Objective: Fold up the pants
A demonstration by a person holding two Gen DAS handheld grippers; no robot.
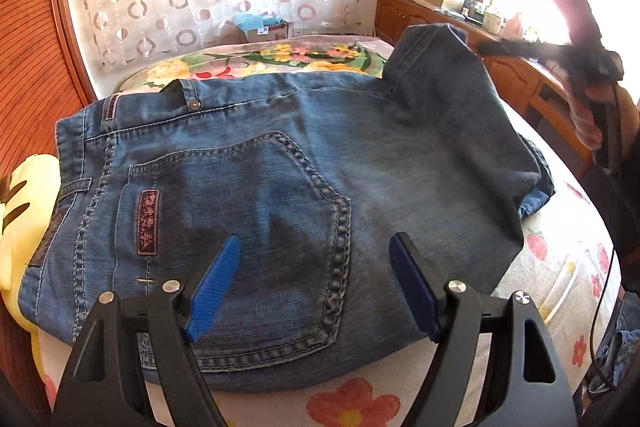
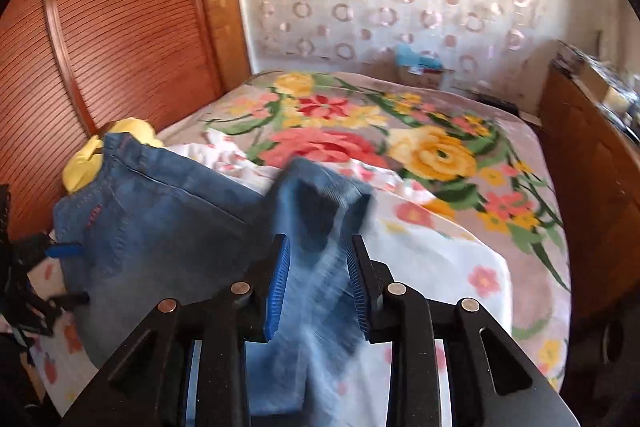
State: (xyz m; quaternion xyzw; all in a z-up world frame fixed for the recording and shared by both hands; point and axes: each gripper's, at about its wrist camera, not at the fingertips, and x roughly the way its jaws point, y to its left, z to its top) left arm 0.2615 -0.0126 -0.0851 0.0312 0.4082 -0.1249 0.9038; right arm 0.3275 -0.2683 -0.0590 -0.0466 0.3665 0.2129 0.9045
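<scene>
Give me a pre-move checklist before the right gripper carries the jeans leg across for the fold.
1. Left gripper free: ok. It is open above the back pocket, nothing between its fingers.
2. Right gripper has the leg: cannot tell. Blurred denim of the leg end runs between its fingers, but pad contact is unclear.
3. Jeans body flat on the bed: ok, waistband end lies spread.
4. Leg end lifted clear: ok, the hem stands raised off the bed in the left wrist view.
5. Landing area on the jeans free: ok, only the left gripper hovers over it.
6. Yellow plush clear of the fold: not ok, it sits partly under the waistband edge.
</scene>
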